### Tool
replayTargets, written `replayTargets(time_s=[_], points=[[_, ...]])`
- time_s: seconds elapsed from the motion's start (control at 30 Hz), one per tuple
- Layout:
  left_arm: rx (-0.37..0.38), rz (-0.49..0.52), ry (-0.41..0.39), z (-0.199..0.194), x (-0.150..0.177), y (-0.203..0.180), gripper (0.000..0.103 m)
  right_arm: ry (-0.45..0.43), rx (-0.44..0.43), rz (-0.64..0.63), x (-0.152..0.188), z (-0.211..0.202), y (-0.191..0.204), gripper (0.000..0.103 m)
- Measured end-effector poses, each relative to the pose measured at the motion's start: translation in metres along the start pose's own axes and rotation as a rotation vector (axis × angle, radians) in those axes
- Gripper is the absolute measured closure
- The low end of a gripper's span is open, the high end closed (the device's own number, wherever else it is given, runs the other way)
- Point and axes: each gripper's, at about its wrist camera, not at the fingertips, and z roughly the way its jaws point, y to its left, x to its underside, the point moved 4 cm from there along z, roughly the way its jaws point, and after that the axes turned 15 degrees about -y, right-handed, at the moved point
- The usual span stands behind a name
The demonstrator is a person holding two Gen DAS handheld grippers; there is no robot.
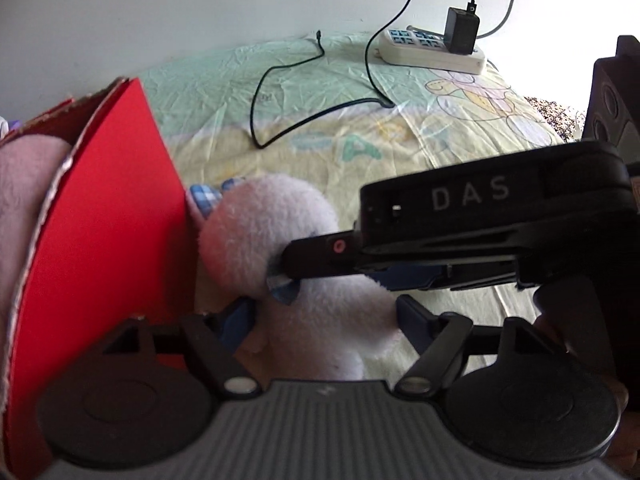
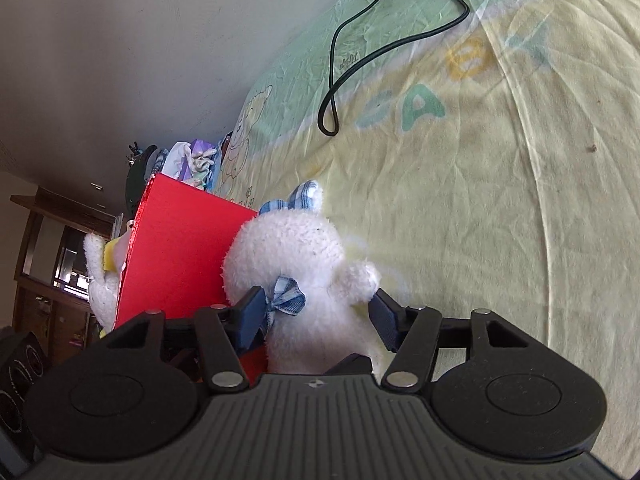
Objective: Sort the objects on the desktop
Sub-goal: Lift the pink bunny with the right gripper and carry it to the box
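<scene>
A white plush rabbit [image 1: 276, 232] with blue checked bows lies on the yellow-green sheet beside a red cardboard box [image 1: 100, 220]. My left gripper [image 1: 324, 312] straddles its body, fingers on either side. My right gripper [image 2: 316, 312] also grips the rabbit [image 2: 304, 256] around the neck and body; it shows in the left wrist view as the black "DAS" tool [image 1: 472, 216] coming from the right. The red box [image 2: 180, 252] holds a pink plush [image 1: 24, 184] and another white plush [image 2: 100, 264].
A black cable [image 1: 280, 92] loops over the sheet to a charger on a white power strip [image 1: 432, 48] at the back. A dark speaker [image 1: 612, 96] stands at the right. A white wall is behind. Small clutter [image 2: 192, 160] lies beyond the box.
</scene>
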Motion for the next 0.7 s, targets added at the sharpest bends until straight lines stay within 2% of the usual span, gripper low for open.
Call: replayTargets(time_s=[0.17, 0.37, 0.5, 0.6, 0.7], points=[[0.031, 0.025, -0.016, -0.008, -0.002, -0.010, 0.027, 0.012, -0.028, 0.053, 0.000, -0.008, -0.005, 0.054], [0.127, 0.087, -0.074, -0.033, -0.002, -0.038, 0.028, -0.005, -0.002, 0.065, -0.009, -0.036, -0.005, 0.057], [0.209, 0.096, -0.097, -0.049, 0.000, -0.052, 0.029, -0.051, 0.052, 0.015, -0.008, -0.064, -0.002, 0.060], [0.266, 0.077, -0.101, -0.059, 0.001, -0.056, 0.029, -0.090, 0.090, -0.001, 0.003, -0.080, -0.001, 0.060], [0.309, 0.098, -0.122, -0.073, 0.006, -0.057, 0.029, -0.131, 0.119, 0.011, 0.016, -0.092, 0.001, 0.061]])
